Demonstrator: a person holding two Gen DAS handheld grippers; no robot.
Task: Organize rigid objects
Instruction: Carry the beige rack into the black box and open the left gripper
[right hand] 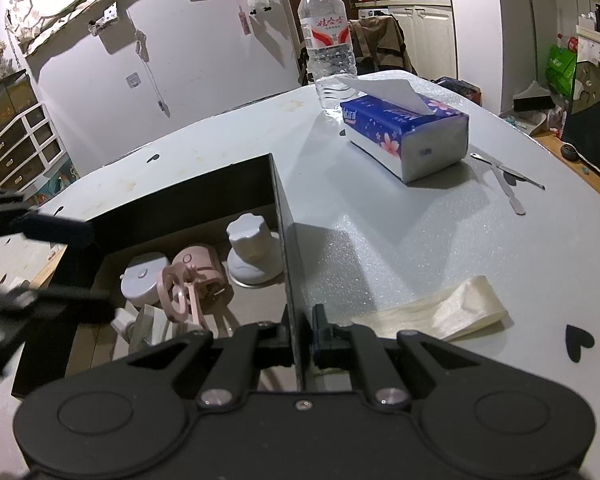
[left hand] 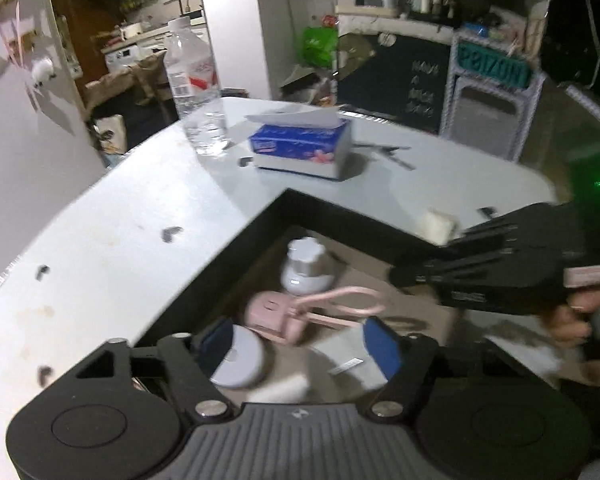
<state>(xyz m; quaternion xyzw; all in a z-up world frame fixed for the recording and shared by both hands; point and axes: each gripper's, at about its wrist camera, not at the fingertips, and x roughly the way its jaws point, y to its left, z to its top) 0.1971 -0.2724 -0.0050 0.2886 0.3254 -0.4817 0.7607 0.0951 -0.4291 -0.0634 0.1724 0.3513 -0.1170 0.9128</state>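
A black box stands on the grey table. Inside lie a white knob-topped jar, a pink fan with a loop handle, a white round disc and a grey packet. My right gripper is shut on the box's right wall. My left gripper is open above the box's contents, its blue pads apart, holding nothing. The right gripper also shows in the left wrist view at the box's wall.
A blue tissue pack and a water bottle stand at the table's far side. Metal tools lie right of the tissues. A cream ribbon strip lies near the right gripper. A small white block sits by the box.
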